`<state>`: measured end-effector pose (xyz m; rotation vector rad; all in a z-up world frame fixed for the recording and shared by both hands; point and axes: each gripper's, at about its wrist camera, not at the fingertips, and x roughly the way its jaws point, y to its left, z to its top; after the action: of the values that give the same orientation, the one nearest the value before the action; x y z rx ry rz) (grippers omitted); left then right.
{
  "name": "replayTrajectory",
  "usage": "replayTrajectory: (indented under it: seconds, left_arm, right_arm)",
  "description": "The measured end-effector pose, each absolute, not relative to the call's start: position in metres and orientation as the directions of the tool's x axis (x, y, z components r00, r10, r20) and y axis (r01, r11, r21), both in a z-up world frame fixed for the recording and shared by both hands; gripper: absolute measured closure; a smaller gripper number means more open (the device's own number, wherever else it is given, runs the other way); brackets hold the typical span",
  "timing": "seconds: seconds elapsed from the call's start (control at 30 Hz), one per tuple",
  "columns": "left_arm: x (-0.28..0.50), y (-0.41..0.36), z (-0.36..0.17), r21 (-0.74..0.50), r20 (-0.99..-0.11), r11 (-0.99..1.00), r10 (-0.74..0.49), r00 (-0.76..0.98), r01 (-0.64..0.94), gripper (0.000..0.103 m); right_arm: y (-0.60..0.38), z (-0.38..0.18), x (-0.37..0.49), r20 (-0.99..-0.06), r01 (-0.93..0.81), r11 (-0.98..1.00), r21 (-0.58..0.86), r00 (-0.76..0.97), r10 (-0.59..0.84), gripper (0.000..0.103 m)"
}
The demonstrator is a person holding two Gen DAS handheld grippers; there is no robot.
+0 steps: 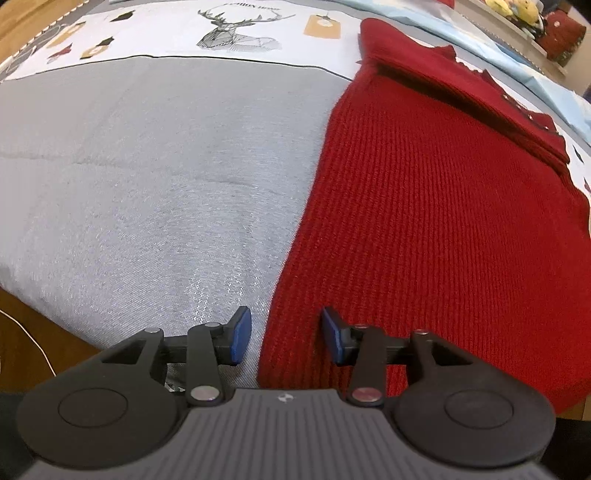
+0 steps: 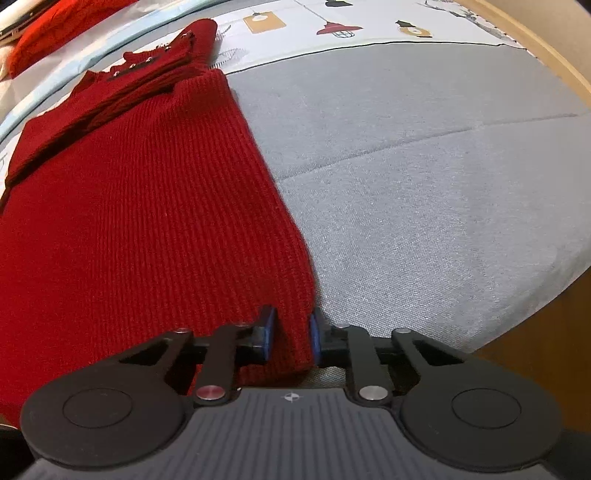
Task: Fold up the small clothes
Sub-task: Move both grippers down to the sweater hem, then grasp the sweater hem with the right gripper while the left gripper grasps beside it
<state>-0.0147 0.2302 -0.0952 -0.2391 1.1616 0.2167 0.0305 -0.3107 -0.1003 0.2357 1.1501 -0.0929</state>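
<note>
Red ribbed knit sweater (image 1: 424, 206) lies flat on the grey cloth (image 1: 147, 184) that covers the work surface. Its sleeves are folded across the upper body, with the collar at the far end near a row of small studs or buttons. Beyond the grey cloth I see a white printed sheet (image 1: 236, 29) with a line-drawn deer and lamp motifs.

Left gripper (image 1: 286, 338): I see the jaws apart, straddling the sweater's near left corner. The left blue pad (image 1: 242, 334) sits over bare grey cloth, the other over the red knit. The sweater's side edge runs up between them. Neither pad presses on the fabric as far as I can see, so nothing is held on this side.

Right gripper (image 2: 291, 338): the jaws stand close together, clamped on a narrow strip of the sweater's near right edge. The knit bunches up between the blue pads (image 2: 269, 334) and fills the gap.

In the right wrist view a second, brighter red garment (image 2: 55, 26) lies at the far left corner, well apart from the sweater. Wood floor (image 2: 535, 350) shows at the near edge of the cloth.
</note>
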Motion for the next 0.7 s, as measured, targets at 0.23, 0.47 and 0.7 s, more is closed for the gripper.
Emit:
replayTrajectory:
  seconds: [0.23, 0.47, 0.7]
  left_arm:
    - [-0.0112, 0.2288, -0.0971, -0.075, -0.924, 0.955, 0.042, 0.381, -0.286, 0.056]
    - [-0.0117, 0.228, -0.0961, -0.075, -0.924, 0.956, 0.041, 0.381, -0.283, 0.056]
    - [-0.0118, 0.2267, -0.0962, -0.074, -0.924, 0.956, 0.042, 0.38, -0.284, 0.056]
  right_arm:
    - [-0.3053, -0.1023, 0.0323, -0.914, 0.176, 0.978, 0.11, 0.403, 0.03, 0.081]
    - [-0.3055, -0.1033, 0.0343, -0.915, 0.177, 0.979, 0.103, 0.402, 0.024, 0.08]
    - [-0.3044, -0.1036, 0.0326, -0.914, 0.173, 0.98, 0.1, 0.404, 0.022, 0.08]
